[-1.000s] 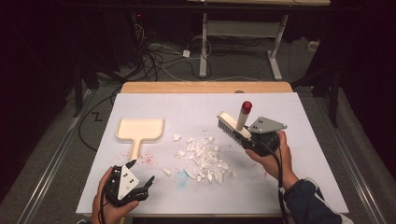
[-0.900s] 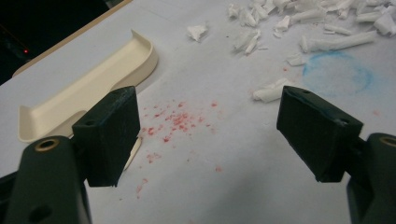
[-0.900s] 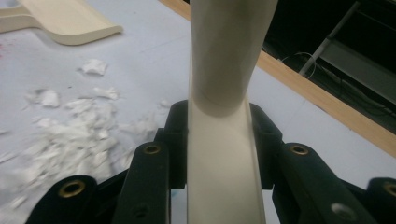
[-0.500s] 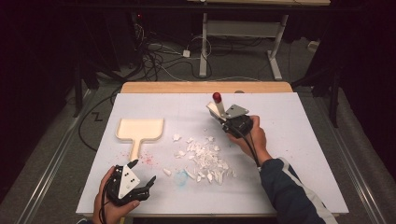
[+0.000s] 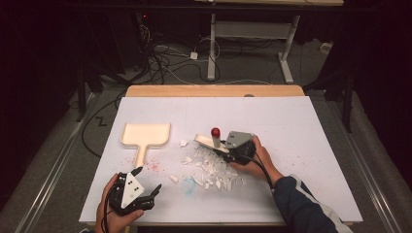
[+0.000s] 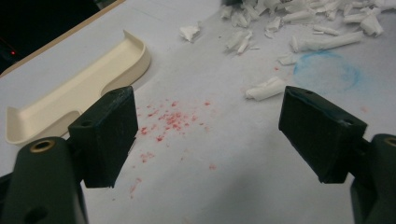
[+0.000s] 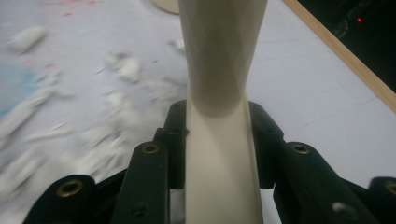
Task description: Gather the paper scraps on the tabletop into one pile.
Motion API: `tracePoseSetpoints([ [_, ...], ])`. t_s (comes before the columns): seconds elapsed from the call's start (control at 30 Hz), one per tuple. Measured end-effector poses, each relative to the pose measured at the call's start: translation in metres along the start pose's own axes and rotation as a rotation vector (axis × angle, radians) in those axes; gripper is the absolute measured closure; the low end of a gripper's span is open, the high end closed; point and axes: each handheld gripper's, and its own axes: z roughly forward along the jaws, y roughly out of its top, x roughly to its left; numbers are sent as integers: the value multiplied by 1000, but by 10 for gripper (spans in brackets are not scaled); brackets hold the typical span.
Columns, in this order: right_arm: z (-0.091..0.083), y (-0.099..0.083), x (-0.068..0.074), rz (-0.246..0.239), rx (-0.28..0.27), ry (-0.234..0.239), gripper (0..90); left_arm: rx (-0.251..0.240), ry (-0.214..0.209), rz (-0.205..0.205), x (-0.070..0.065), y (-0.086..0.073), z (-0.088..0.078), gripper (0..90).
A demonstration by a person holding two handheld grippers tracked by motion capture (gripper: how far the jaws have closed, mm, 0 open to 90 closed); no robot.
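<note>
A table (image 5: 311,126) covered in white paper, with a bare wooden strip along its far edge. On it lie a cream dustpan (image 5: 145,135) at the left, scattered white paper scraps (image 5: 211,167) in the middle, red specks (image 5: 154,166) and a blue smudge (image 5: 188,183) nearer.

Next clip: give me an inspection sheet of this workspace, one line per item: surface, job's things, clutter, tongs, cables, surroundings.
Surface: white sheet over a wooden table, with red specks and a blue smudge.
Job's things: brush with a red tip at the scraps' far edge; cream dustpan lying apart to the left; white paper scraps scattered mid-table.
Clutter: nothing seen.
Tongs: right tongs shut on the brush handle; left tongs open, holding nothing, near the front edge.
Cables: one trails from the right tongs; a tangle on the floor behind.
Surroundings: dark room, white table legs beyond.
</note>
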Motion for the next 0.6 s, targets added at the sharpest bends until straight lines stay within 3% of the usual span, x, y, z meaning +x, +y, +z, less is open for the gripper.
tracePoseSetpoints([
  [0.1,-29,-8,13,-24,-44,70,675,5,-3,10,-2,1,1,188],
  [0.17,-34,-9,15,-37,-53,73,676,4,-2,12,-3,2,1,188],
  [0.27,-44,-8,15,-46,-47,46,677,10,1,21,-4,3,2,188],
  [0.37,-49,-6,7,-13,-73,19,677,9,1,19,-3,3,3,188],
  [0.4,-49,-6,7,-13,-73,19,677,8,0,16,-3,3,3,188],
  [0.47,-50,-2,-1,-3,-70,-33,676,11,1,13,-2,3,4,188],
  [0.57,-48,0,-8,14,-69,-43,676,10,4,7,0,3,5,188],
  [0.6,-43,4,-15,28,-60,-67,676,8,4,4,0,3,5,188],
])
